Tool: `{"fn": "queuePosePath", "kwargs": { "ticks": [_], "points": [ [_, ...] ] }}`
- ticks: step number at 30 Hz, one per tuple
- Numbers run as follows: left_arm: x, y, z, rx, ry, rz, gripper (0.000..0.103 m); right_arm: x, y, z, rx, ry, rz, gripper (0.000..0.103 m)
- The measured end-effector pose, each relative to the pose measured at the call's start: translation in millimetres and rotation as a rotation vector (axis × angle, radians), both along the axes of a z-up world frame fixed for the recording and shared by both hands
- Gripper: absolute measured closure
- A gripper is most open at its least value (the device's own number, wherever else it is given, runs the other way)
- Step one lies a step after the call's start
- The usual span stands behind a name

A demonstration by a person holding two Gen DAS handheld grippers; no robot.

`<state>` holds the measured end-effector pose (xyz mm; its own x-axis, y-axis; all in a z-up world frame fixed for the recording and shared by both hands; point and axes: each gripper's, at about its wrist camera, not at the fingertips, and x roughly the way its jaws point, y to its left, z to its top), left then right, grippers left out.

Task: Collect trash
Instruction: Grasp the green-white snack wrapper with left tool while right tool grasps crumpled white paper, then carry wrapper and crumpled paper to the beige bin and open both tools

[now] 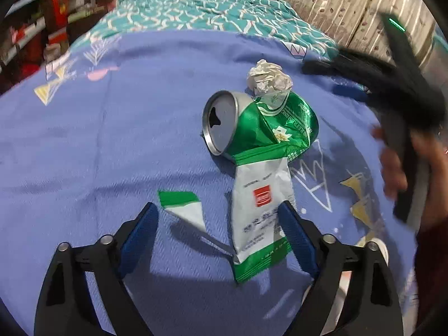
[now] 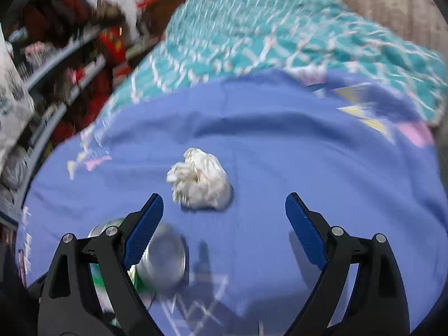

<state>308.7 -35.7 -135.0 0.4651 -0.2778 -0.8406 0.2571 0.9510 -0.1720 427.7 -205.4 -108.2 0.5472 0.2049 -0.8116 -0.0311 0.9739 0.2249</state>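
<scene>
On the blue patterned bedsheet [image 1: 112, 140], we are seeing a crushed green can [image 1: 260, 123] lying centrally, crumpled white paper [image 1: 268, 79] at its twelve o'clock, a torn green-white wrapper [image 1: 260, 218] at six; both claws [image 1: 218, 221] [image 2: 224, 215] are gaping apart, empty.

glossy metal can [image 1: 260, 123], crumpled paper ball [image 1: 268, 79]

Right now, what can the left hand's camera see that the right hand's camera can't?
Only the left wrist view shows the green-and-white wrapper, a torn wrapper scrap and the right gripper, blurred. Only the right wrist view shows the paper ball ahead of that gripper's open jaws. Both show the crushed can, the ball and the blue sheet.
</scene>
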Motion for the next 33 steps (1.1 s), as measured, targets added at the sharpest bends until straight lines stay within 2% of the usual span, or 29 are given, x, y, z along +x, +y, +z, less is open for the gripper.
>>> {"fn": "queuePosePath", "kwargs": {
  "ticks": [2, 3, 4, 5, 6, 7, 8, 9, 12, 15, 20, 25, 29, 33],
  "points": [
    [-3.6, -6.3, -2.1, 0.053, -0.041, -0.003, 0.031, 18.3, 10.1, -9.2, -0.007, 0.033, 0.030, 0.014],
    [-4.1, -9.1, -1.8, 0.065, -0.049, -0.009, 0.042, 26.3, 15.1, -13.9, -0.022, 0.044, 0.035, 0.014],
    [-5.0, -11.4, -1.8, 0.075, -0.059, -0.012, 0.048, 29.6, 17.8, -17.7, -0.029, 0.053, 0.041, 0.014],
    [-5.3, -11.8, -1.9, 0.094, -0.069, -0.008, 0.058, 32.8, 22.5, -22.5, -0.037, 0.066, 0.053, 0.018],
    [-6.5, -12.8, -1.9, 0.111, -0.080, -0.004, 0.073, 32.9, 27.4, -27.9, -0.050, 0.085, 0.077, 0.041],
    [-7.0, -13.4, -2.2, 0.121, -0.087, -0.001, 0.080, 29.3, 30.1, -29.3, -0.058, 0.092, 0.089, 0.049],
    [-5.7, -12.5, -1.7, 0.119, -0.088, 0.000, 0.088, 20.9, 29.9, -27.5, -0.061, 0.070, 0.083, 0.050],
    [-5.2, -10.3, -1.6, 0.105, -0.085, 0.000, 0.091, 13.2, 27.3, -24.8, -0.065, 0.058, 0.083, 0.052],
    [-3.5, 0.1, -1.1, 0.044, -0.062, -0.001, 0.095, -17.3, 6.3, -16.6, -0.098, 0.025, 0.016, 0.054],
    [-11.7, 11.5, -0.1, 0.015, -0.046, 0.002, 0.096, -55.6, -18.4, -12.1, -0.112, 0.006, -0.033, 0.054],
    [-46.9, 30.8, 3.0, 0.006, -0.027, -0.021, 0.096, -160.9, -59.4, -18.6, -0.040, -0.009, -0.078, 0.054],
    [-99.0, 52.3, 13.1, -0.094, 0.012, -0.075, 0.098, -269.3, -82.3, -17.5, 0.076, -0.061, -0.102, 0.055],
    [-138.3, 49.8, 33.9, -0.178, 0.000, -0.128, 0.098, -341.4, -88.6, -17.4, 0.144, -0.113, -0.128, 0.055],
    [-163.8, 20.3, 57.3, -0.192, -0.032, -0.204, 0.098, -386.8, -91.1, -19.3, 0.142, -0.162, -0.165, 0.055]
  ]
}}
